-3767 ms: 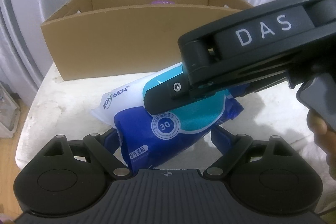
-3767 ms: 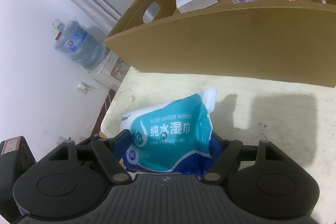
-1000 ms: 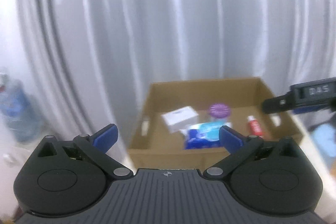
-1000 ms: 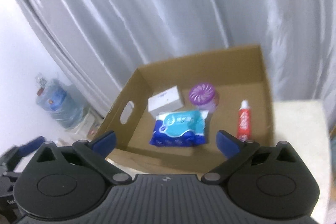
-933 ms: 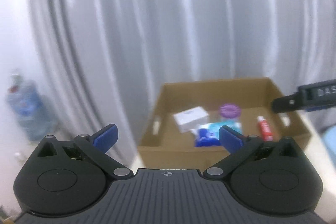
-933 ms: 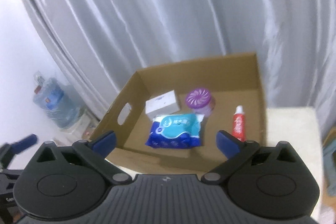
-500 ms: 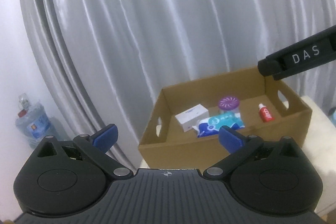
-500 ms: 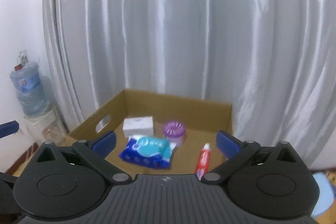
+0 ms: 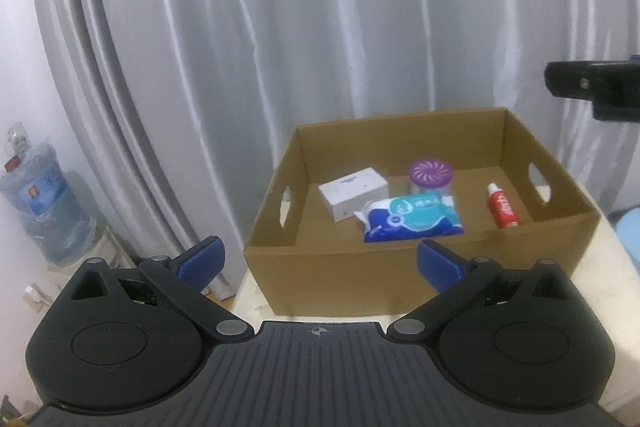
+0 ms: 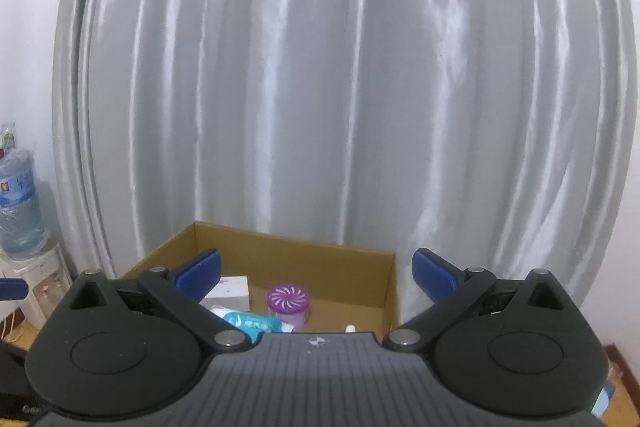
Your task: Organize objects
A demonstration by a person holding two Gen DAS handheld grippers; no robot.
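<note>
A cardboard box (image 9: 352, 275) stands on a pale table (image 9: 600, 279). Inside lie a blue wipes pack (image 9: 412, 219), a white carton (image 9: 354, 193), a purple-lidded jar (image 9: 431, 175) and a red tube (image 9: 502, 206). My left gripper (image 9: 320, 263) is open and empty, held back from and above the box. My right gripper (image 10: 316, 273) is open and empty, raised higher; its body shows at the left wrist view's right edge (image 9: 592, 83). The right wrist view shows the box (image 10: 304, 263), jar (image 10: 288, 301), carton (image 10: 230, 289) and part of the wipes pack (image 10: 250, 323).
A silver curtain (image 9: 320, 27) hangs right behind the box. A water bottle on a dispenser (image 9: 40, 199) stands at the left, beside the table. A light blue object (image 9: 630, 231) sits at the far right.
The wipes pack, earlier held in both grippers over the table, now lies in the box. Both grippers have opened and drawn back; the right one has tilted up toward the curtain.
</note>
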